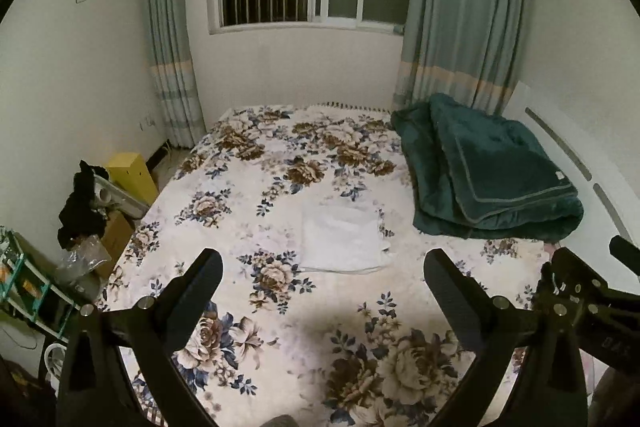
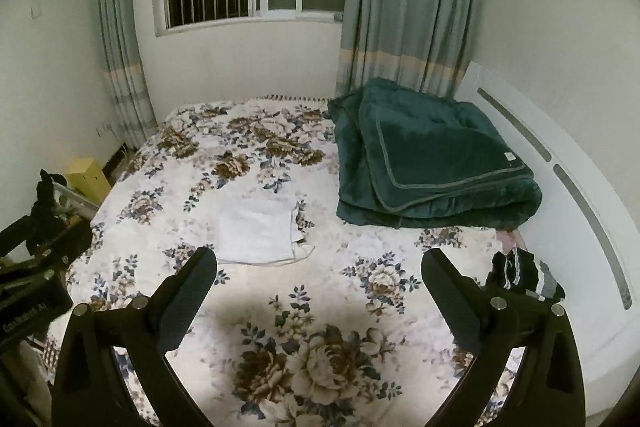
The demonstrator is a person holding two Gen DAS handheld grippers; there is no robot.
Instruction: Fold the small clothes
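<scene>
left gripper [image 1: 322,273] + right gripper [image 2: 319,269]: spread, empty, above bed [image 2: 360,307] | white garment [image 2: 256,233] folded | next: dark striped garment [image 2: 524,275], pinch one edge, drag flat

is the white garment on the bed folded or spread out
Folded. The white garment lies as a compact rectangle on the floral bedsheet, with layered edges showing at its right side.
</scene>
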